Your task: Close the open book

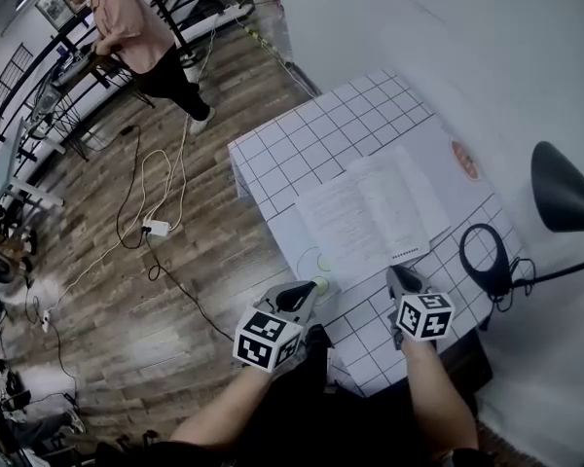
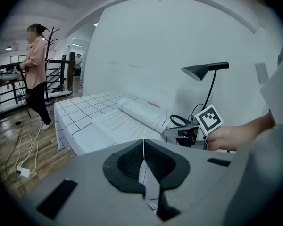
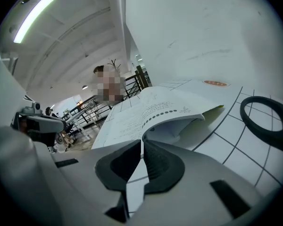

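Observation:
An open book (image 1: pixel 370 212) with white printed pages lies on a table with a white grid-patterned cloth (image 1: pixel 302 154). My left gripper (image 1: pixel 316 288) is at the book's near left corner, its jaws shut with nothing between them (image 2: pixel 143 142). The book (image 2: pixel 132 117) lies just beyond it. My right gripper (image 1: pixel 399 275) is at the book's near right edge, also shut and empty (image 3: pixel 141 142). Right in front of its tips the book (image 3: pixel 151 109) shows arched pages lifted off the cloth. The right gripper (image 2: pixel 179 133) also shows in the left gripper view.
A black desk lamp (image 1: pixel 565 188) stands at the table's right, with its ring-shaped base and cord (image 1: pixel 487 256) beside the book. A white wall runs behind the table. On the wooden floor to the left lie cables (image 1: pixel 156 227), and a person (image 1: pixel 136 37) stands by railings.

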Available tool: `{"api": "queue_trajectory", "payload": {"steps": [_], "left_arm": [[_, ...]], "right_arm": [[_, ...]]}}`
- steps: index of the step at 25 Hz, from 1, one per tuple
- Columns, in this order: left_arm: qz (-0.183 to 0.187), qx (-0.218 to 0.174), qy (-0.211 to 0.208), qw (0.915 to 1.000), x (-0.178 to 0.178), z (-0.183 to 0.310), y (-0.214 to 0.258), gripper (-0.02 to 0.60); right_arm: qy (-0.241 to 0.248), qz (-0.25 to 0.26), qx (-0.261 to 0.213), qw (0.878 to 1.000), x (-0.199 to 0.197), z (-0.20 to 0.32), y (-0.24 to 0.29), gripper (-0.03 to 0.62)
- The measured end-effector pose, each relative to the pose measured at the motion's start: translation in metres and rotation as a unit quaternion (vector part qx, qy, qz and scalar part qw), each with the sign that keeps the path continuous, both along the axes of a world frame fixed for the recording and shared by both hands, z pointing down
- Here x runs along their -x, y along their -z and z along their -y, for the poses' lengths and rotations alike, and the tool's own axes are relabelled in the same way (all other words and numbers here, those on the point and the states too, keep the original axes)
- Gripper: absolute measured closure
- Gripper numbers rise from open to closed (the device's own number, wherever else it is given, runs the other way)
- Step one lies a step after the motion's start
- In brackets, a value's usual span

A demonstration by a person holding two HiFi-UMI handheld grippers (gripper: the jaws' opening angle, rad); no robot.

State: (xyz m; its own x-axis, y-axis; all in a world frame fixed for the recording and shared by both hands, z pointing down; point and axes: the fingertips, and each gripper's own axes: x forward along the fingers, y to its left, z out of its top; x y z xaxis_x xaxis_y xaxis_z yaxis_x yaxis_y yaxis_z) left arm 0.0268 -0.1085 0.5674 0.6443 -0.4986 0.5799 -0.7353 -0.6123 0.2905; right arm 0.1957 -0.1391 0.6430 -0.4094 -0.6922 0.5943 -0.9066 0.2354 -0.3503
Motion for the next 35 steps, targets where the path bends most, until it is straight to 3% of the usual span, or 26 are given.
{"api": "queue_trajectory", "payload": {"steps": [15, 22, 28, 35], "left_arm": [[0.003, 0.003, 0.006, 1.0000, 0.004, -0.003, -0.005, 0.569], [0.000, 0.001, 0.001, 1.0000, 0.000, 0.003, -0.002, 0.569], [0.001, 0.004, 0.000, 1.0000, 0.000, 0.006, -0.006, 0.569], [0.001, 0.009, -0.009, 0.9999, -0.010, 0.010, -0.008, 0.569]], "right_arm": [[0.032, 0.002, 0.019, 0.999, 0.019, -0.008, -0.013, 0.572], [0.011, 0.016, 0.027, 0.999, 0.012, -0.009, -0.014, 0.571], [-0.045, 0.012, 0.010, 0.999, -0.026, 0.002, -0.002, 0.448], [-0.077, 0.029, -0.013, 0.997, -0.047, 0.030, 0.015, 0.424]]}}
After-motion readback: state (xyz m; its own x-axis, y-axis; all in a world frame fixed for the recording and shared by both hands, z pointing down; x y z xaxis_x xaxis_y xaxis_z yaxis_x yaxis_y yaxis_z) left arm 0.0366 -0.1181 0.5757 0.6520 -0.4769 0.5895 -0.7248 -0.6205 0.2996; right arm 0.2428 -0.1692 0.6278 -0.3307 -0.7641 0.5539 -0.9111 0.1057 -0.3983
